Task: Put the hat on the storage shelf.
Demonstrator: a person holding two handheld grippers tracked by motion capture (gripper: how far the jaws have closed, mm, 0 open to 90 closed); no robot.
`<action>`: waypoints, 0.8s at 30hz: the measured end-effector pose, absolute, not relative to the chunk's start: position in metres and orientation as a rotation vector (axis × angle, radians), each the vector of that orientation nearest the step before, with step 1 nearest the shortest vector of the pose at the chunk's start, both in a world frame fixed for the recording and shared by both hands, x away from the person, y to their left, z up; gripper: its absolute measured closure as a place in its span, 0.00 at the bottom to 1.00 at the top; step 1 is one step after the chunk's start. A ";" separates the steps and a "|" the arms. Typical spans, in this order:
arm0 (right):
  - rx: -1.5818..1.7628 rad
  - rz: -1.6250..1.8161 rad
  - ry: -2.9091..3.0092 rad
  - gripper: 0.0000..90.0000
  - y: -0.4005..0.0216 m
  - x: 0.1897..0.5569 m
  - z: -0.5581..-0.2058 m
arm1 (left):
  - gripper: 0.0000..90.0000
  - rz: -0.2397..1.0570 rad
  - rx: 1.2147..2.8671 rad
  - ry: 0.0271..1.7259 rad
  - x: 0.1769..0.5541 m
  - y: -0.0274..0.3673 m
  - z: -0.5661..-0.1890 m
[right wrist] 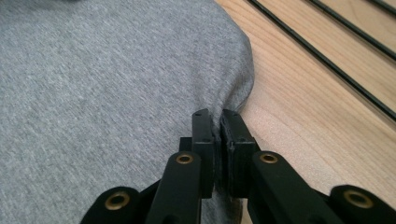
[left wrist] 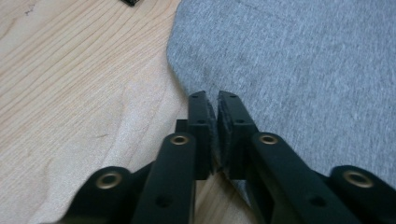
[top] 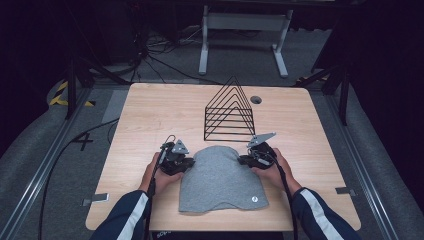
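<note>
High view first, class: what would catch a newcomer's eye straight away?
A grey cloth lies flat at the near middle of the wooden table. The left gripper and right gripper pinch its opposite side edges. Behind it stands a black wire rack.

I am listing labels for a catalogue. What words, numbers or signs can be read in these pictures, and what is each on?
"4": dark mark on the grey floor left of the table.
Small round white badge on the grey cloth: too small to read.
Pale print on the table's near edge: too blurred to read.
</note>
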State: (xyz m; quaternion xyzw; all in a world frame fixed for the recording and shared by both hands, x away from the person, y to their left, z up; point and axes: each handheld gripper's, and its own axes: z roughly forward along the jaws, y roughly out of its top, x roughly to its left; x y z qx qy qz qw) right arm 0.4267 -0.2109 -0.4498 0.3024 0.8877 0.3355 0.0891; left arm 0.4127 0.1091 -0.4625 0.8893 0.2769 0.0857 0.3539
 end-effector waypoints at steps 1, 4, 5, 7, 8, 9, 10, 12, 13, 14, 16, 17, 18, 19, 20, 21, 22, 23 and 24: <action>0.884 1.008 2.631 0.95 -0.212 0.426 -0.448 | 0.96 0.220 2.288 0.707 0.413 0.109 -0.462; 0.869 1.038 2.606 0.96 -0.214 0.424 -0.442 | 0.97 0.220 2.265 0.694 0.410 0.111 -0.455; 0.863 1.046 2.596 0.96 -0.214 0.423 -0.439 | 0.97 0.224 2.252 0.684 0.410 0.111 -0.451; 0.841 1.056 2.582 0.96 -0.216 0.420 -0.433 | 0.97 0.242 2.243 0.677 0.407 0.112 -0.446; 0.827 1.060 2.574 0.96 -0.216 0.419 -0.431 | 0.97 0.249 2.241 0.668 0.407 0.112 -0.444; 0.820 1.069 2.566 0.96 -0.217 0.418 -0.428 | 0.97 0.257 2.239 0.663 0.406 0.112 -0.441; 0.812 1.077 2.557 0.96 -0.218 0.416 -0.424 | 0.98 0.262 2.229 0.660 0.405 0.113 -0.438; 0.789 1.092 2.536 0.96 -0.220 0.413 -0.418 | 0.98 0.274 2.201 0.644 0.403 0.115 -0.429; 0.784 1.103 2.526 0.96 -0.221 0.411 -0.414 | 0.98 0.284 2.191 0.633 0.402 0.115 -0.425; 0.777 1.114 2.515 0.96 -0.222 0.410 -0.411 | 0.98 0.294 2.189 0.622 0.401 0.115 -0.421; 0.765 1.139 2.492 0.96 -0.225 0.406 -0.403 | 0.98 0.299 2.160 0.605 0.399 0.116 -0.412; 0.762 1.158 2.479 0.96 -0.227 0.405 -0.399 | 0.98 0.304 2.152 0.591 0.398 0.116 -0.408; 0.758 1.175 2.464 0.96 -0.229 0.403 -0.394 | 0.98 0.306 2.141 0.583 0.397 0.115 -0.404; 0.750 1.184 2.454 0.96 -0.230 0.401 -0.390 | 0.98 0.308 2.136 0.572 0.396 0.115 -0.400; 0.742 1.194 2.440 0.96 -0.231 0.399 -0.386 | 0.98 0.309 2.129 0.562 0.395 0.114 -0.396; 0.737 1.205 2.432 0.96 -0.232 0.397 -0.382 | 0.98 0.319 2.123 0.542 0.395 0.113 -0.390; 0.728 1.213 2.421 0.96 -0.233 0.395 -0.377 | 0.98 0.318 2.115 0.540 0.394 0.112 -0.387; 0.726 1.219 2.414 0.96 -0.234 0.394 -0.375 | 0.98 0.320 2.106 0.527 0.394 0.110 -0.382; 0.718 1.230 2.403 0.96 -0.235 0.393 -0.371 | 0.98 0.331 2.109 0.509 0.393 0.109 -0.376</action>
